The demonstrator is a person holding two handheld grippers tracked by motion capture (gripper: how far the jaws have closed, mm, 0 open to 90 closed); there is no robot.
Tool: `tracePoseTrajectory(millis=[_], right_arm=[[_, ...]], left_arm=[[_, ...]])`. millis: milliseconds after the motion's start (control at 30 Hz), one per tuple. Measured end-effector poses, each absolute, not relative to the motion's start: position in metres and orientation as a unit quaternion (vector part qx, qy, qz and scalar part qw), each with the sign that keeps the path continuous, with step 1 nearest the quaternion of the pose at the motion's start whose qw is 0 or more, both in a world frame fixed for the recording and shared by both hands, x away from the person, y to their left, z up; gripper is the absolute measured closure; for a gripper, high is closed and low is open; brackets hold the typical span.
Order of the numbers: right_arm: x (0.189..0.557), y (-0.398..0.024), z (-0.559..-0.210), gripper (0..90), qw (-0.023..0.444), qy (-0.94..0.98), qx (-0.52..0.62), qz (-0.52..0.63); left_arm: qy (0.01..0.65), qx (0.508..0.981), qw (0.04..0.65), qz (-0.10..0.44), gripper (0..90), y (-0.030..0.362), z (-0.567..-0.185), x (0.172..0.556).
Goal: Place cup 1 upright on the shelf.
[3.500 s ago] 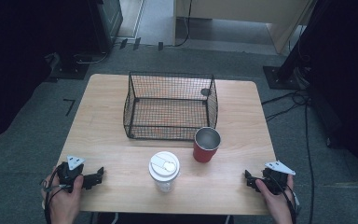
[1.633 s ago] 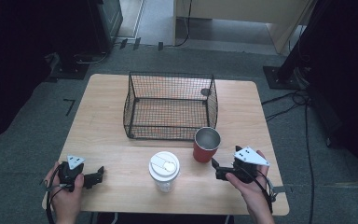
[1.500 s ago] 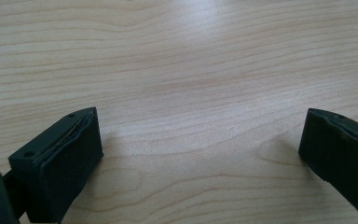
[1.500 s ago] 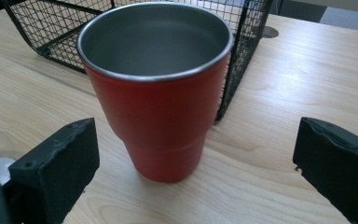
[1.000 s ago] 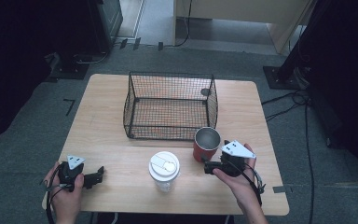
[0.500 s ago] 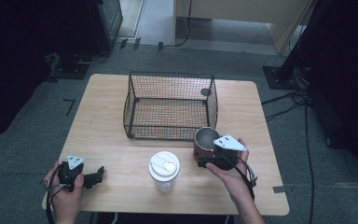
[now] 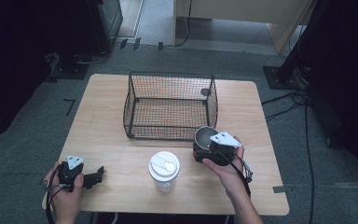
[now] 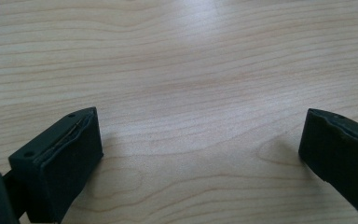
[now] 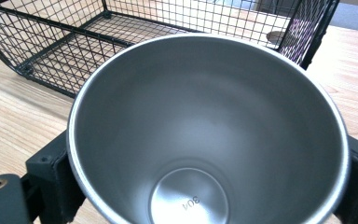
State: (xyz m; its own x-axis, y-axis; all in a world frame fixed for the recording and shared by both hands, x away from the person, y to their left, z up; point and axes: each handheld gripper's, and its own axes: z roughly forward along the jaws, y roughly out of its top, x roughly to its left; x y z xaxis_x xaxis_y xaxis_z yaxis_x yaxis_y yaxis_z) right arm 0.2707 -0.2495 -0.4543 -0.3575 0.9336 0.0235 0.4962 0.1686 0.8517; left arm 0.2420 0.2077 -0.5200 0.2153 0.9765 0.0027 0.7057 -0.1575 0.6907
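Steel cup (image 7: 206, 138) stands just in front of the wire basket (image 7: 170, 105); your right gripper (image 7: 204, 151) has just been closing around it. Lidded cup (image 7: 164, 169) nearby. Left gripper (image 7: 93, 175) rests at the table's (image 7: 107, 116) near corner, spread, on bare wood. Right gripper view: jaws flank the cup, apparently pressing its wall.

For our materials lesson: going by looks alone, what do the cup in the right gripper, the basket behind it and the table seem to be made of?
Cup: probably stainless steel, brushed silver inside with soft reflections and a stamped number on the bottom.
Basket: thin wire mesh, black, likely painted or coated metal.
Table: pale wood or wood-look laminate, with a visible grain and a matte surface.
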Motion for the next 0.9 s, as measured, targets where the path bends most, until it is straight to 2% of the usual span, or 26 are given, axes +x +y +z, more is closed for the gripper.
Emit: tracePoseTrajectory(millis=[567,900], right_arm=[[0.266,-0.247,-0.457,7.4,0.284,0.708,0.503,0.406],[0.256,-0.250,-0.443,7.5,0.287,0.703,0.494,0.424]], left_arm=[[0.580,0.726,0.286,0.236,0.1,0.207,-0.520,0.242],[0.579,0.726,0.286,0.236,0.1,0.207,-0.520,0.242]])
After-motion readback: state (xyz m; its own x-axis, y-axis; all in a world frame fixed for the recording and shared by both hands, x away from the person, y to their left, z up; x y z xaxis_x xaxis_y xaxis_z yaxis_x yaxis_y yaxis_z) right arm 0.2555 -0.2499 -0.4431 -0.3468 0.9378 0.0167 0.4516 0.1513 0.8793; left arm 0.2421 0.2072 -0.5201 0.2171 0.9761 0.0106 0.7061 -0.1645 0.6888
